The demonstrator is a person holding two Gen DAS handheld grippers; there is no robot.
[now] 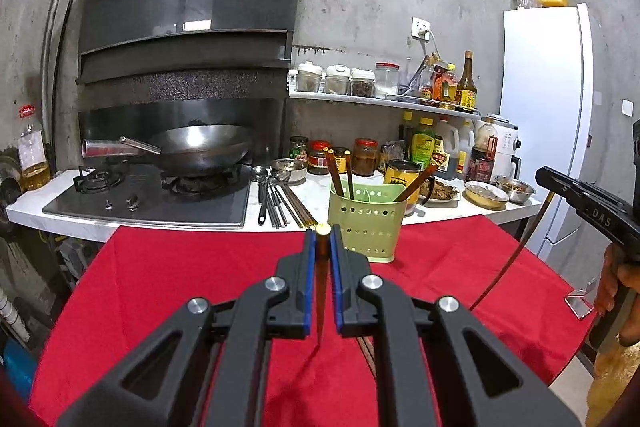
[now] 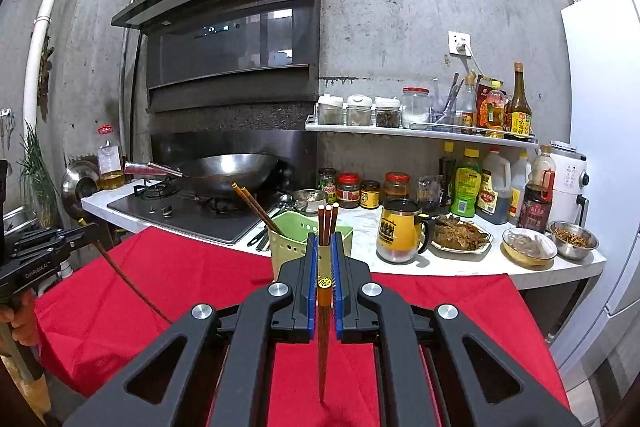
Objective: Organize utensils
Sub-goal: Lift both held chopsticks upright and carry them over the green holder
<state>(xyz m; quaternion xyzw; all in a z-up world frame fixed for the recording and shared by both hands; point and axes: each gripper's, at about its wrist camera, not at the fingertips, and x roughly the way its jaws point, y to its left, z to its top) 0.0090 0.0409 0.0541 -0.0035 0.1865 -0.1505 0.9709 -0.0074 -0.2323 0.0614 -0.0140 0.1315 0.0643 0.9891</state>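
Observation:
A light green perforated utensil holder (image 1: 366, 225) stands at the far edge of the red cloth and holds several brown chopsticks (image 1: 334, 171). It also shows in the right wrist view (image 2: 292, 239), partly behind my fingers. My left gripper (image 1: 322, 233) is shut on a brown chopstick (image 1: 321, 291), tip pointing down at the cloth, just in front of the holder. My right gripper (image 2: 325, 243) is shut on another brown chopstick (image 2: 323, 331), also tip down. The right gripper appears at the left wrist view's right edge (image 1: 580, 199), its chopstick hanging below.
Loose chopsticks and a ladle (image 1: 276, 199) lie on the white counter (image 1: 280, 223) beside the stove. A wok (image 1: 200, 149) sits on the burner. A yellow mug (image 2: 400, 233), jars, sauce bottles and food bowls (image 2: 528, 247) crowd the counter right of the holder. A fridge (image 1: 548, 115) stands at right.

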